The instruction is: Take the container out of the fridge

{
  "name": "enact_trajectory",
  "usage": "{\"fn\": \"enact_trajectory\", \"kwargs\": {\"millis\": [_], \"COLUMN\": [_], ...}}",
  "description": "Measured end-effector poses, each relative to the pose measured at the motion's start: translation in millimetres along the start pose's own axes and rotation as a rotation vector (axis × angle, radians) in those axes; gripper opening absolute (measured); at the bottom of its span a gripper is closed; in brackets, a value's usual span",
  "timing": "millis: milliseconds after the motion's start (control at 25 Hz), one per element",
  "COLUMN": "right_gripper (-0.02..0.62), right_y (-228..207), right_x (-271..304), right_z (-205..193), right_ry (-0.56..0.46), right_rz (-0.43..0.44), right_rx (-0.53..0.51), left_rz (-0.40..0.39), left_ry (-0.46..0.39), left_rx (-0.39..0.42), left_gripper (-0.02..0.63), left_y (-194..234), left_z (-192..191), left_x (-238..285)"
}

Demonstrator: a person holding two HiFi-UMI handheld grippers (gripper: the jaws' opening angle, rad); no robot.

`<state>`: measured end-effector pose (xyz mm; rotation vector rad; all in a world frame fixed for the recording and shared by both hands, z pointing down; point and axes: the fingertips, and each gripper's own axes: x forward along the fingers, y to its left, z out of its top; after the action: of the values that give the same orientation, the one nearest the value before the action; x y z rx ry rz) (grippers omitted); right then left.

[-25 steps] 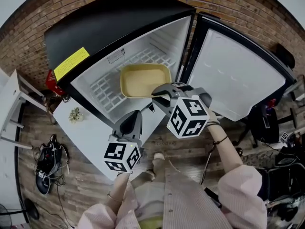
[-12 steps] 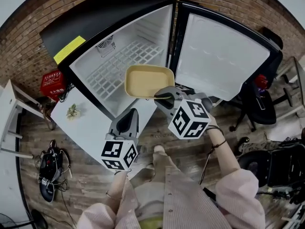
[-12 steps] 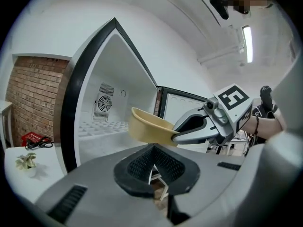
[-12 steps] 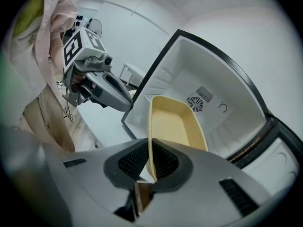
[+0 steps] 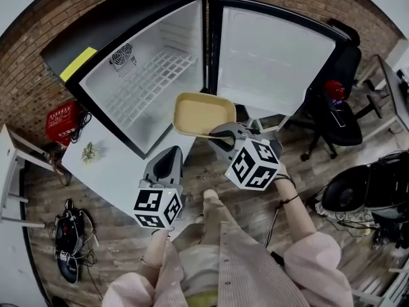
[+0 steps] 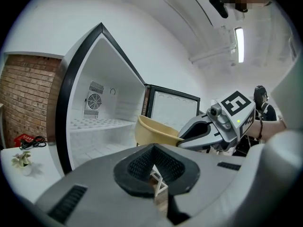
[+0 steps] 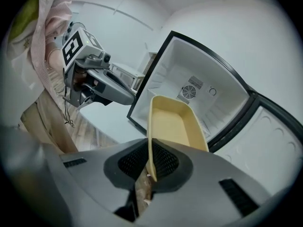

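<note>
The pale yellow container [image 5: 201,114] is empty and hangs in the air just outside the small open fridge [image 5: 140,75]. My right gripper [image 5: 214,133] is shut on its near rim. In the right gripper view the container [image 7: 175,126] stands on edge, its rim pinched between the jaws of the right gripper [image 7: 149,167]. My left gripper [image 5: 167,157] hovers lower left of the container, apart from it. The left gripper [image 6: 154,167] has its jaws together and holds nothing. The container [image 6: 154,134] also shows in the left gripper view.
The fridge door [image 5: 271,56] stands wide open to the right. Inside is a bare wire shelf [image 5: 150,78]. A white table [image 5: 112,168] with a small plant [image 5: 89,151] stands below the fridge. A red crate [image 5: 62,120] is at left, a black chair [image 5: 335,107] at right.
The container has come out of the fridge opening towards me, still gripped by the right gripper. The left gripper has stayed below it, shut.
</note>
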<state>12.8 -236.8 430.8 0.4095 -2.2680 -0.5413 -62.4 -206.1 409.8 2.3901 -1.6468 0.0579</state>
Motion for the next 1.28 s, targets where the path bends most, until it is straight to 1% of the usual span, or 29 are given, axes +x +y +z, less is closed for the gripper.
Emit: {"fn": "enact_trajectory", "kwargs": {"millis": [400, 680, 840, 960, 1280], "right_gripper": [0.023, 0.023, 0.023, 0.023, 0.021], "right_y": [27.0, 40.3, 46.1, 46.3, 43.2], "right_x": [-21.4, -28.2, -30.8, -33.4, -33.7], "right_z": [-28.0, -51.5, -65.2, -72.9, -81.2], "right_ry": [0.048, 0.083, 0.097, 0.096, 0.101], "right_rz": [-0.021, -0.014, -0.006, -0.001, 0.024], "right_rx": [0.125, 0.202, 0.25, 0.291, 0.32], "left_rz": [-0.025, -0.011, 0.001, 0.008, 0.031], "left_ry": [0.009, 0.015, 0.019, 0.007, -0.003], "left_rx": [0.013, 0.045, 0.048, 0.049, 0.055], "left_gripper": [-0.011, -0.011, -0.011, -0.01, -0.01], "left_y": [-10.6, -8.2, -6.8, -8.1, -9.5], "left_z": [-7.4, -12.2, -16.3, -14.0, -14.9], "left_x": [-9.6, -11.4, -10.8, -8.4, -3.2]}}
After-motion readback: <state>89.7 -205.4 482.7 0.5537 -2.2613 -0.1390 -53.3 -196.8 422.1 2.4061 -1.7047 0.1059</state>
